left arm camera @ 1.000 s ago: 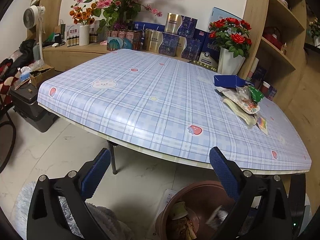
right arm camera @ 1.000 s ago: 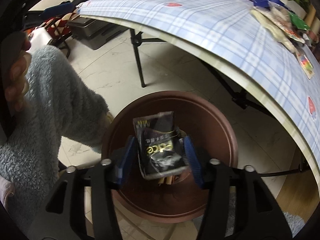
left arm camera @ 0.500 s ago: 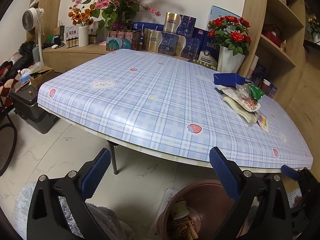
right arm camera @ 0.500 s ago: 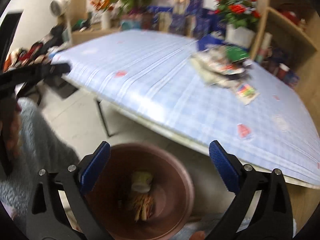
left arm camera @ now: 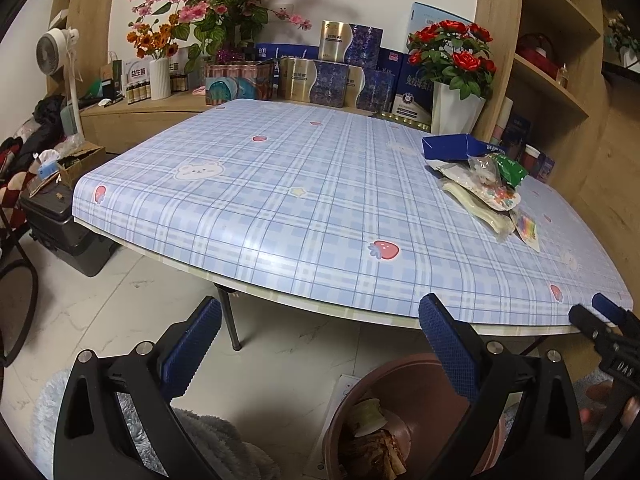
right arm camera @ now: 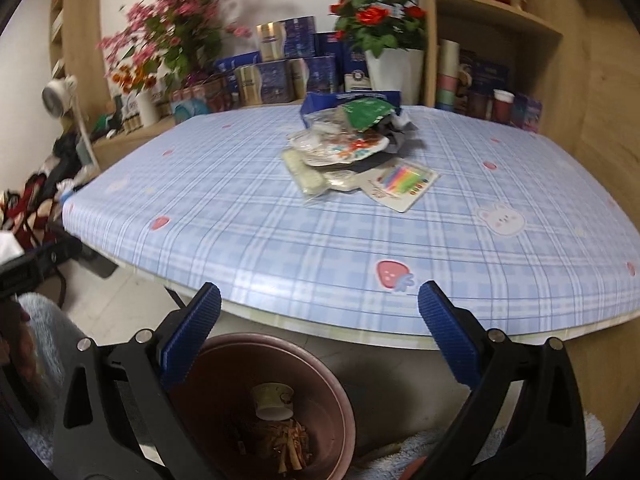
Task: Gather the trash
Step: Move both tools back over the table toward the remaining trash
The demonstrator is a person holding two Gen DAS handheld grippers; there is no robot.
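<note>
A heap of wrappers and packets (right arm camera: 352,152) lies on the blue plaid table (right arm camera: 280,248), topped by a green bag (right arm camera: 366,114) with a blue box (right arm camera: 316,104) behind it. The same heap (left arm camera: 486,192) shows at the table's right side in the left wrist view. On the floor under the table's near edge stands a brown bin (right arm camera: 320,392) holding a paper cup and scraps. My right gripper (right arm camera: 318,334) is open and empty above the bin, facing the table. My left gripper (left arm camera: 320,350) is open and empty too, beside the brown bin (left arm camera: 404,392).
Gift boxes (left arm camera: 332,76), a white vase of red roses (left arm camera: 456,108) and pink flowers (left arm camera: 224,4) line the back wall. Wooden shelves (right arm camera: 496,20) stand at the right. A fan (left arm camera: 54,46), a dark case (left arm camera: 60,216) and clutter sit at the left on the floor.
My right gripper let go of a black packet over the bin, opened wide, then rose and swung up to face the table. The left gripper barely moved.
</note>
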